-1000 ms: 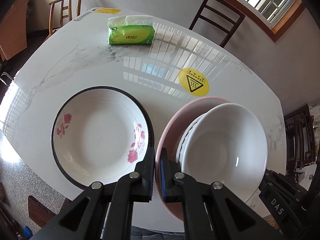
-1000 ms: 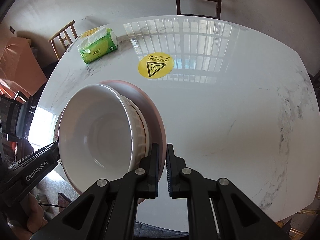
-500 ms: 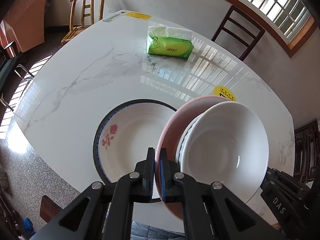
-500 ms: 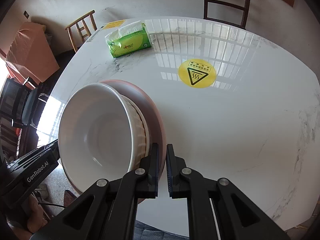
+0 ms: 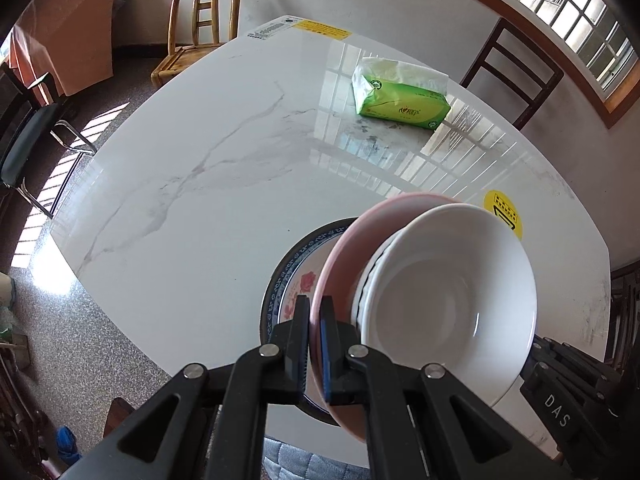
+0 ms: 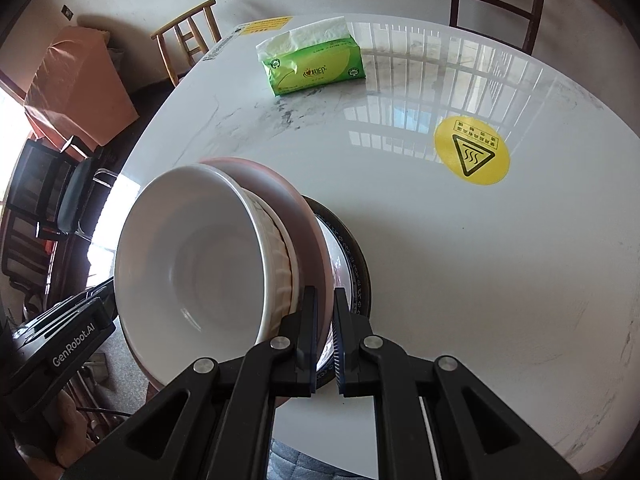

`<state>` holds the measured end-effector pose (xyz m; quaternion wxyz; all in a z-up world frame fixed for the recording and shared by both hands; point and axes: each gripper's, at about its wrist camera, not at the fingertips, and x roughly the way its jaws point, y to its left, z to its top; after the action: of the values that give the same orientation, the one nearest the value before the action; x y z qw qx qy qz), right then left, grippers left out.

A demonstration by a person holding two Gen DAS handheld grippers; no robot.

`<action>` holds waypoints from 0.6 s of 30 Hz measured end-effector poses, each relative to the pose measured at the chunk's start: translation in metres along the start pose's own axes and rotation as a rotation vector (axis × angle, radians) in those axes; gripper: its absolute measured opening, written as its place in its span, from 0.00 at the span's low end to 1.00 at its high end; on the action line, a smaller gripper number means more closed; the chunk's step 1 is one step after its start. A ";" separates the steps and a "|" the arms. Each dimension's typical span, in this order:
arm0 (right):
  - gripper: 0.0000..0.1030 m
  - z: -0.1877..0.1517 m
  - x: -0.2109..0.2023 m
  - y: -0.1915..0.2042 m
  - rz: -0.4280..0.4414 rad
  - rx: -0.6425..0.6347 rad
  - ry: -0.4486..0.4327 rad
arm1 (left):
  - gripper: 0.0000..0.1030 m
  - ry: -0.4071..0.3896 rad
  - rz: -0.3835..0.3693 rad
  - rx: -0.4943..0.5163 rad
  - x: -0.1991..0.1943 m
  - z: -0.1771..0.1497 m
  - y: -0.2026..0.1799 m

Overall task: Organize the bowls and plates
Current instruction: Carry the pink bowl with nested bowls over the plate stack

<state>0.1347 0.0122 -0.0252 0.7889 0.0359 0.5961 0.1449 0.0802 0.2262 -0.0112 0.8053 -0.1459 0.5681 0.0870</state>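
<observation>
Both the left gripper [image 5: 315,320] and the right gripper [image 6: 325,316] pinch opposite rims of the pink plate [image 5: 340,248], carrying stacked white bowls [image 5: 452,292] above the flowered plate [image 5: 296,284] near the table's [image 5: 224,168] front edge, where any tilt could slide the bowls off.

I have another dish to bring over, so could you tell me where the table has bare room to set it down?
Bare white marble table lies left of the green tissue pack, and right of the round yellow warning sticker. The near edge is crowded: pink plate carrying white bowls over the flowered dark-rimmed plate.
</observation>
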 end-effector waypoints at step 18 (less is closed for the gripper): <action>0.10 0.003 0.015 0.004 -0.010 0.007 0.018 | 0.02 0.032 -0.024 0.001 0.026 0.002 0.011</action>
<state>0.1410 0.0202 -0.0375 0.7841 0.0345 0.6038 0.1394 0.0876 0.2367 -0.0360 0.7970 -0.1538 0.5793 0.0747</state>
